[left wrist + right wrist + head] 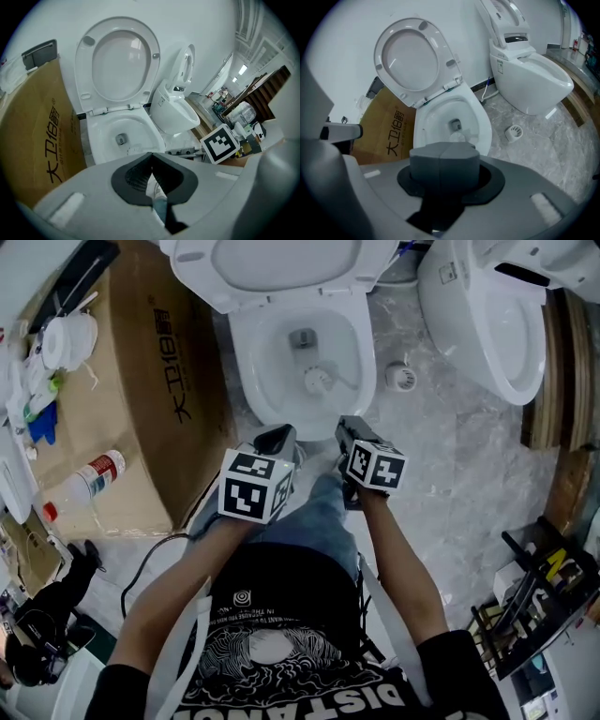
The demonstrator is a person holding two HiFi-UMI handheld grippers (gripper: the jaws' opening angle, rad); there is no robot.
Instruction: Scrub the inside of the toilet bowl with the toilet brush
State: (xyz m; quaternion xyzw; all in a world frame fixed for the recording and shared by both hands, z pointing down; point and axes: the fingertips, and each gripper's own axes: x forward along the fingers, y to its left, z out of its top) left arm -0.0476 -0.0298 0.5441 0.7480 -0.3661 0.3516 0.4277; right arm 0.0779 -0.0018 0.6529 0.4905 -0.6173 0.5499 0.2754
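The left claw [279, 439] and right claw [349, 430] are both pressed together on nothing, just before the toilet bowl [244, 376] front rim; the toilet brush [319, 380] lies inside it, ungrasped; scrubbing seems not begun; next, 1 claw must open and reach the brush's handle

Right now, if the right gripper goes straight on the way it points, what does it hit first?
Most likely the near rim of the toilet bowl, with the white brush head lying inside just beyond. The right gripper has its jaws together, empty. Depth is hard to judge.
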